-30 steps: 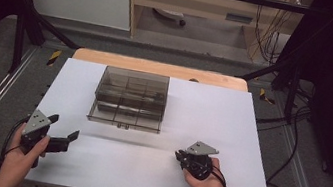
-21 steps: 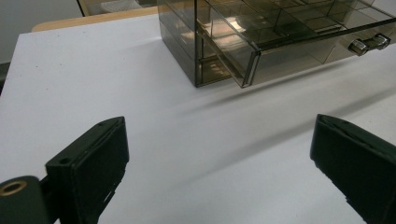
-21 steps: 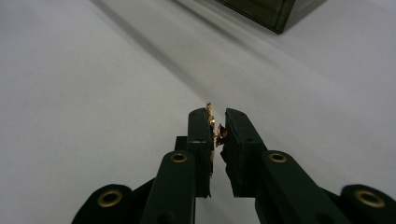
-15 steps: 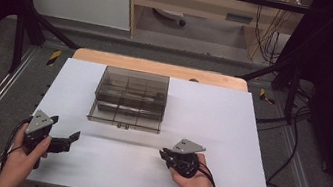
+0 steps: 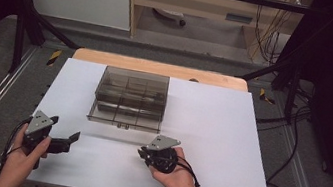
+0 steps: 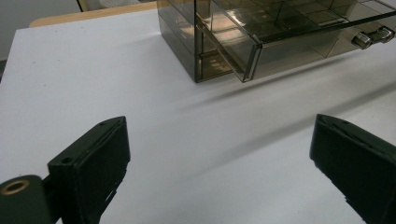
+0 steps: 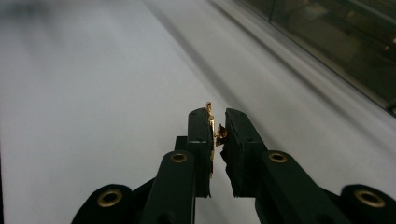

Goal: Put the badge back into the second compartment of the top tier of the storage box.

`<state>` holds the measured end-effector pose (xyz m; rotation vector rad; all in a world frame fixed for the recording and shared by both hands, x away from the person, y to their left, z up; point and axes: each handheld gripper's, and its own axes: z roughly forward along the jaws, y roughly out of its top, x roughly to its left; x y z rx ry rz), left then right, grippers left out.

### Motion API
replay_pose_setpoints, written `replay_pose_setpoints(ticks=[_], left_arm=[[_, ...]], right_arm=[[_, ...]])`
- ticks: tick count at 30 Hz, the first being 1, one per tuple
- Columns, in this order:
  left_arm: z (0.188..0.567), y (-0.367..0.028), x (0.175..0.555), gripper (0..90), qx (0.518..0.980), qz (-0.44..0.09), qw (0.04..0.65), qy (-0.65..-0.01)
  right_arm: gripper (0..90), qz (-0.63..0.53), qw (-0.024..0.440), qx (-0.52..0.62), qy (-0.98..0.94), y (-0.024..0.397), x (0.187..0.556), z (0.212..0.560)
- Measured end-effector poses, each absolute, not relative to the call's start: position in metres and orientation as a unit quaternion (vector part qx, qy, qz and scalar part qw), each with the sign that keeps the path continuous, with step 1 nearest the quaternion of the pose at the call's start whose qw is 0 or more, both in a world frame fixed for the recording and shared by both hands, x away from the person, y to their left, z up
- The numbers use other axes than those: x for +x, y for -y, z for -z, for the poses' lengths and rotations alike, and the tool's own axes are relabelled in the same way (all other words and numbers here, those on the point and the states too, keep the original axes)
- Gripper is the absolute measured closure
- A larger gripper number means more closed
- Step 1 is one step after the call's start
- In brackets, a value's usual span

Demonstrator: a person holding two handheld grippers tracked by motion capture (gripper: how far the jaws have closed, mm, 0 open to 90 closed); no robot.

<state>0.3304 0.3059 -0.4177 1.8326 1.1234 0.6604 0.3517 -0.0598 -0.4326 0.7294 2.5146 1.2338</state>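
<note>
- The table (image 5: 226, 148) carries a white sheet over a wooden top, whose far edge shows as a tan strip
- A smoky clear drawer box (image 5: 131, 97) stands on the far middle of the sheet, well apart from both grippers; in the left gripper view the box (image 6: 224, 42) has its lower drawer (image 6: 299, 44) pulled part way out, with two small round knobs (image 6: 371, 37) on the drawer front
- The drawers are split into compartments; what lies in them I cannot tell
- The left gripper (image 5: 63, 142) sits low at the near left of the sheet, held in the left hand (image 5: 22, 162); its jaws stand wide apart with only bare sheet between them, holding nothing, as the left gripper (image 6: 219, 158) shows in its own view
- The right gripper (image 5: 143, 154) is at the near middle, in front of the box and pointing left, cradled from below in the right hand (image 5: 176, 176)
- In its own view the right gripper (image 7: 217, 135) has its jaws pinched nearly together on a thin gold piece (image 7: 211, 126) with a dark reddish bit at its edge; the piece stands on edge between the pads, above the sheet, with the box blurred at the upper right
</note>
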Motion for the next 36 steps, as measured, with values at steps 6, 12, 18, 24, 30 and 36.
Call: replay_pose_setpoints(ticks=[6, 12, 18, 24, 30, 36], left_arm=[[0.417, -0.305, 0.330, 4.8, 0.736, -0.266, 0.432, -0.449], [0.417, -0.306, 0.330, 4.7, 0.733, -0.266, 0.433, -0.452], [0.417, -0.306, 0.330, 4.9, 0.733, -0.267, 0.433, -0.451], [0.417, -0.306, 0.330, 4.9, 0.733, -0.266, 0.433, -0.452], [0.417, -0.307, 0.330, 4.9, 0.732, -0.266, 0.434, -0.453], [0.417, -0.308, 0.330, 4.9, 0.732, -0.266, 0.434, -0.452]], right_arm=[[81.1, -0.440, 0.119, 0.246, -0.856, 0.046, 0.354, 0.430], [81.1, -0.452, 0.118, 0.239, -0.851, 0.038, 0.354, 0.421], [81.0, -0.468, 0.121, 0.236, -0.843, 0.034, 0.356, 0.408], [81.1, -0.484, 0.121, 0.239, -0.833, 0.033, 0.359, 0.396], [81.1, -0.501, 0.114, 0.245, -0.822, 0.033, 0.365, 0.387], [81.0, -0.514, 0.118, 0.245, -0.813, 0.031, 0.370, 0.376]])
